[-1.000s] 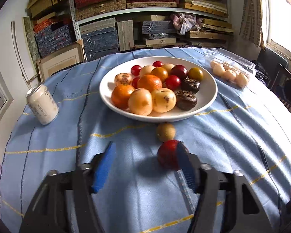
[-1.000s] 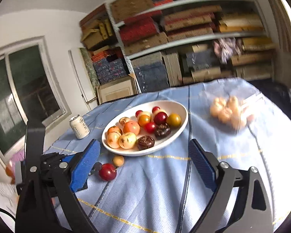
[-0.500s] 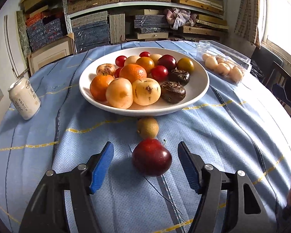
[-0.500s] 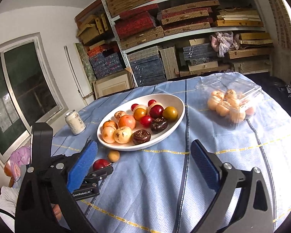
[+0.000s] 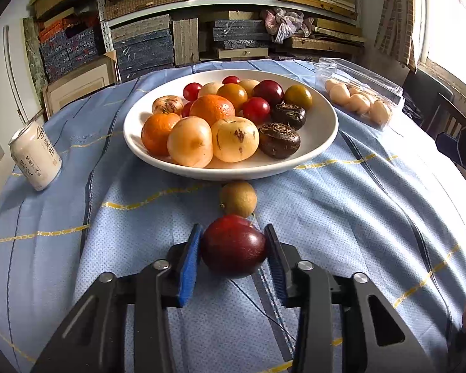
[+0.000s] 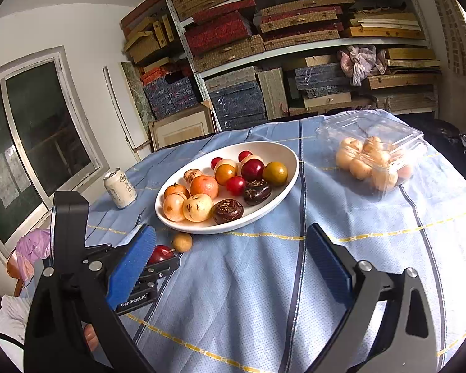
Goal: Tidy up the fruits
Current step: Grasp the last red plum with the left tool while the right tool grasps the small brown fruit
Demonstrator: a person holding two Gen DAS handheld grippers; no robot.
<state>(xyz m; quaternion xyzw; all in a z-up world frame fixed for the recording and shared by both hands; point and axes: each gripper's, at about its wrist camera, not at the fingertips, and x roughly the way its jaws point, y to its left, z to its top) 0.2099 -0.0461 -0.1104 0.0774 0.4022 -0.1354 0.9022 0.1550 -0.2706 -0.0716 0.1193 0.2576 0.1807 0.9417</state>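
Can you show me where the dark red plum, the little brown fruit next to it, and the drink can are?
Plum (image 5: 233,245), left wrist view, middle of its skin between the blue fingers.
Brown fruit (image 5: 238,199), left wrist view, its centre, just before the plate.
Can (image 6: 120,188), right wrist view, its printed side.

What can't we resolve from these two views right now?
- Dark red plum: underside hidden in the left wrist view, so lifted or resting on the cloth is unclear; in the right wrist view the right tool's blue pad covers most of it.
- Can: print too small to read in either view.
- Clear clamshell box: glare hides its fruit count.
- Left tool: body cut off by the bottom edge.
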